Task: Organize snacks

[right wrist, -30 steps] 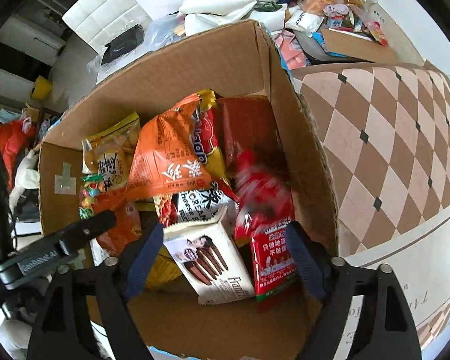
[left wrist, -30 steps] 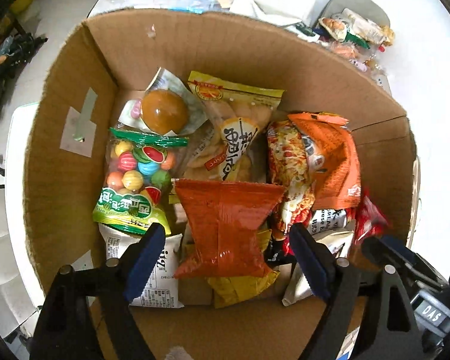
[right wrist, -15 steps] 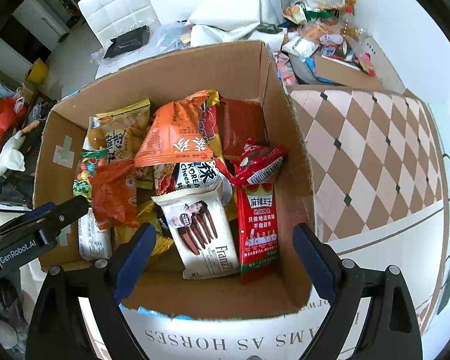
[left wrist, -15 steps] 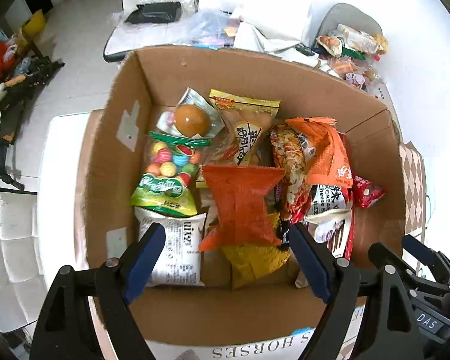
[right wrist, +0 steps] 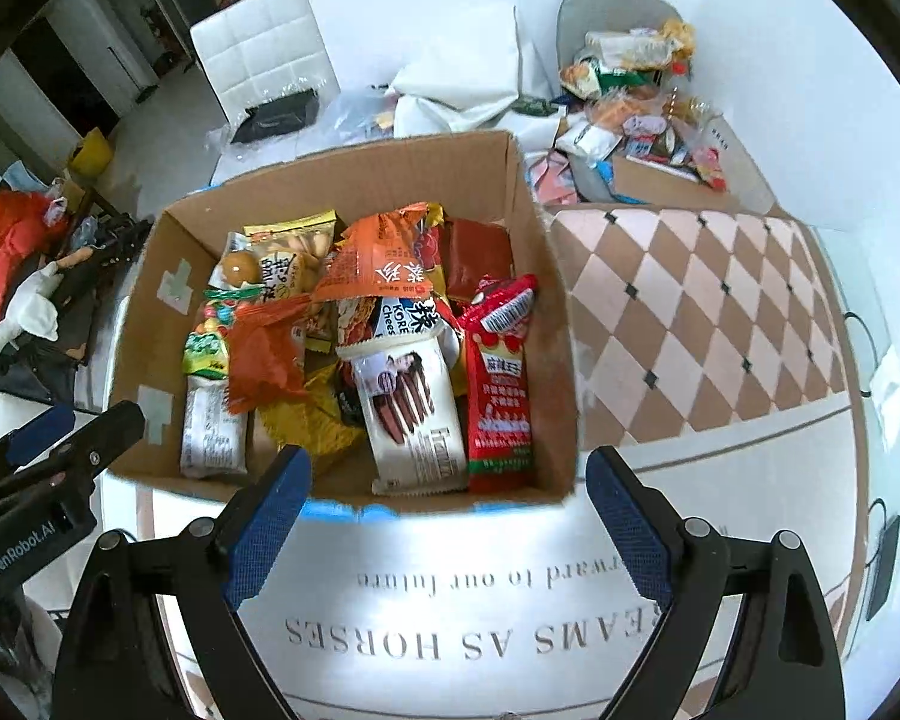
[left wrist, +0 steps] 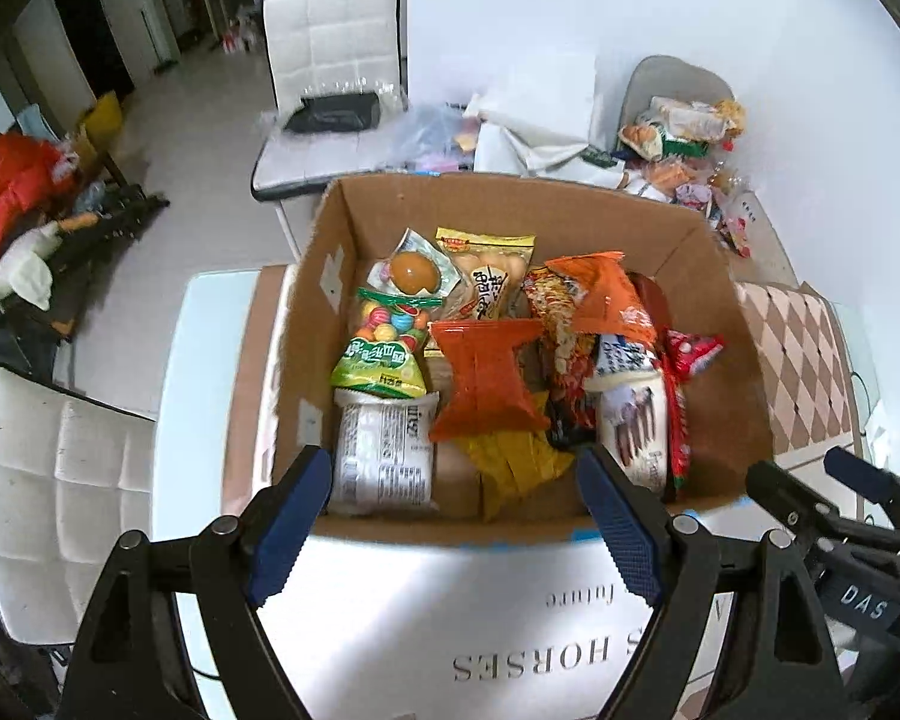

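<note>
Snacks fill the cardboard box (left wrist: 306,324) that takes up the middle of both views, standing on the desk (right wrist: 510,588). In the left wrist view a candy bag (left wrist: 384,342) and a white packet (left wrist: 384,456) lie along the box's left side, an orange pouch (left wrist: 486,384) sits in the centre, and a white biscuit pack (left wrist: 636,426) lies to the right. The right wrist view shows that biscuit pack (right wrist: 414,414) just beside a long red packet (right wrist: 501,408) against the right-hand wall.

Both grippers hang over the near edge of the box, low in their frames. The left gripper (left wrist: 450,516) has its jaws spread wide with nothing between them; the right gripper (right wrist: 447,516) is likewise wide and empty.

These packs look light, soft and crinkly, and their film is probably slippery. Air-filled pouches would likely give under pressure, and biscuits or crisps inside could crush. A hold on a flat sealed end or a top corner seems safest, with a gentle squeeze. The red packet's upper end, which stands up from the pile, looks the easiest to reach. More snacks (right wrist: 636,90) lie heaped at the upper right of the frame, well apart from the box.
</note>
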`<state>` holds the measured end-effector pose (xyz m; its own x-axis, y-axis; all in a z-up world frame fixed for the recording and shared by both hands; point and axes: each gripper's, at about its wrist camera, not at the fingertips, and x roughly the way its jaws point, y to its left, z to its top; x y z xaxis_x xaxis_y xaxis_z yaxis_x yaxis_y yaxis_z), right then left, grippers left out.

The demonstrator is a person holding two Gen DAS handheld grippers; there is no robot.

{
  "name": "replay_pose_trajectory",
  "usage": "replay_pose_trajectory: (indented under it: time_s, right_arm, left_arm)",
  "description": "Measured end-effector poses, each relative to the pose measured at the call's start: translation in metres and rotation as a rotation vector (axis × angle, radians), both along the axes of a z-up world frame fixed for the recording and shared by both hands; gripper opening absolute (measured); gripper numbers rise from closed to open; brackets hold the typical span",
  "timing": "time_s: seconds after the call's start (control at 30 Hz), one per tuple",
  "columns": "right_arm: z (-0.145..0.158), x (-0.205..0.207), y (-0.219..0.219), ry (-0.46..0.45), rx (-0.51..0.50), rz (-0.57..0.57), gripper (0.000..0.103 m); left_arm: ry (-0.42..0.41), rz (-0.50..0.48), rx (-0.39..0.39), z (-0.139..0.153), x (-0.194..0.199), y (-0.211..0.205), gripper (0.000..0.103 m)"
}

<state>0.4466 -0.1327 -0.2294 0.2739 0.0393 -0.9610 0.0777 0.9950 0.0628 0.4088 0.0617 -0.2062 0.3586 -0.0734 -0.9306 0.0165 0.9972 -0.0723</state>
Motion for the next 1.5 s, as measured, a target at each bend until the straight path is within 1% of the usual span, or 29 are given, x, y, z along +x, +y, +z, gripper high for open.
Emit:
replay_pose_trajectory:
  time_s: [0.1,0.2,0.5,0.6,0.73,0.83,1.03,1.23,1.37,1.5]
  right_arm:
    - [0.02,-0.022,-0.002,-0.035,-0.009,0.006,0.095]
    - [0.04,-0.046,-0.004,-0.066,-0.005,0.014,0.095]
    - [0.105,-0.122,-0.007,-0.159,0.028,0.021,0.095]
    - [0.125,-0.146,-0.006,-0.197,0.005,0.034,0.095]
    - [0.152,-0.175,-0.009,-0.223,0.026,0.035,0.095]
    - [0.172,-0.194,-0.01,-0.256,0.031,0.035,0.095]
    - [0.202,-0.217,-0.014,-0.3,0.038,0.043,0.095]
    - [0.221,-0.232,-0.018,-0.326,0.029,0.054,0.095]
    - [0.23,-0.238,-0.02,-0.337,0.018,0.058,0.095]
    - [0.232,-0.239,-0.021,-0.342,0.012,0.061,0.095]
  left_arm:
    - [-0.05,0.002,0.008,0.02,-0.022,-0.002,0.084]
    - [-0.079,0.001,0.013,0.038,-0.043,-0.004,0.084]
    - [-0.143,0.023,0.003,0.086,-0.112,-0.003,0.084]
    - [-0.161,0.022,0.008,0.101,-0.13,-0.004,0.084]
    - [-0.166,0.029,-0.008,0.119,-0.15,-0.005,0.084]
    - [-0.192,0.027,0.001,0.134,-0.165,-0.007,0.084]
    - [-0.236,0.013,0.005,0.161,-0.186,-0.014,0.084]
    - [-0.299,0.003,0.005,0.186,-0.207,-0.017,0.084]
    - [-0.32,0.007,0.005,0.192,-0.212,-0.018,0.084]
    - [-0.313,0.02,-0.003,0.191,-0.211,-0.016,0.084]
